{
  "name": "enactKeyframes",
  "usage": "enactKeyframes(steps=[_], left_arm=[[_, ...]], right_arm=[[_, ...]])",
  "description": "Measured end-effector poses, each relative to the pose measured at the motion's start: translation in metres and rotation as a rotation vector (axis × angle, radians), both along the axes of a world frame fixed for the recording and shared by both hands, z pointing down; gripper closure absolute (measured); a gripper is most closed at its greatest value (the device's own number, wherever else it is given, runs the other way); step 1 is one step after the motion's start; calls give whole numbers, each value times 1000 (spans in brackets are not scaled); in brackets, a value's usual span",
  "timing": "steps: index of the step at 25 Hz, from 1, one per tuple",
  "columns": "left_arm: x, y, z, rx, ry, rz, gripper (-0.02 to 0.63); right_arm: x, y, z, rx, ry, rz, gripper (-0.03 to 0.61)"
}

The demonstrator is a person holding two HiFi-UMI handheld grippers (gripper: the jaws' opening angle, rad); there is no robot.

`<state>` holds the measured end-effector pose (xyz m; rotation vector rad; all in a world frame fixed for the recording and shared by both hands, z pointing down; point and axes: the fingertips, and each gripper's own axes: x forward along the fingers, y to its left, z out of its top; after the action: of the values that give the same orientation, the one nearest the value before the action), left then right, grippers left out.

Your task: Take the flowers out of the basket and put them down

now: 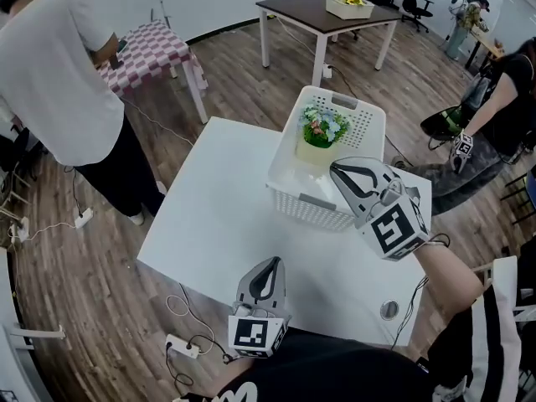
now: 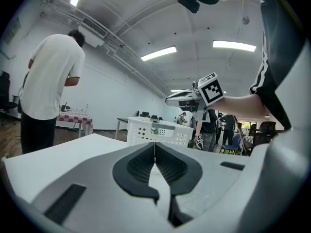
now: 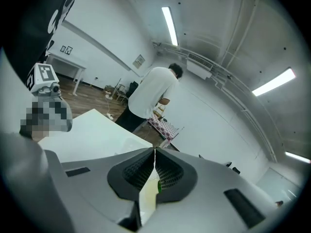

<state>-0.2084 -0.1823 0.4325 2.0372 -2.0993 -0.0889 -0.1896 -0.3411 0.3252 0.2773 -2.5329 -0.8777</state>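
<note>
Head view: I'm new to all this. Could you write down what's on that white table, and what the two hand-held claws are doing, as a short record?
Table: white table on a wooden floor
Basket: white perforated basket on the table's far side
Flowers: small bunch in a yellow pot, standing inside the basket
Right gripper: jaws together, holding nothing, over the basket's near side, pointing toward the flowers
Left gripper: jaws together, holding nothing, by the table's near edge
Progress: flowers not yet taken out
</note>
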Motion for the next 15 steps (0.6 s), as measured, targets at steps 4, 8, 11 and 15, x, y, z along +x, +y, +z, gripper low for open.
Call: enactKeyframes(steps=[4,8,11,15], left_arm=[[-10,7,5,-9,11,-27,607],[-23,14,5,-10,18,-69,607],[-32,18,5,-14,21,-96,607],[-39,26,9,-22,33,-124,607]], right_arm=[[-13,-20,11,37,78,2,558],[-29,-33,29,50,177,-20,558],[-38,-42,39,61,226,-28,558],[-46,-51,56,73,288,-35,558]])
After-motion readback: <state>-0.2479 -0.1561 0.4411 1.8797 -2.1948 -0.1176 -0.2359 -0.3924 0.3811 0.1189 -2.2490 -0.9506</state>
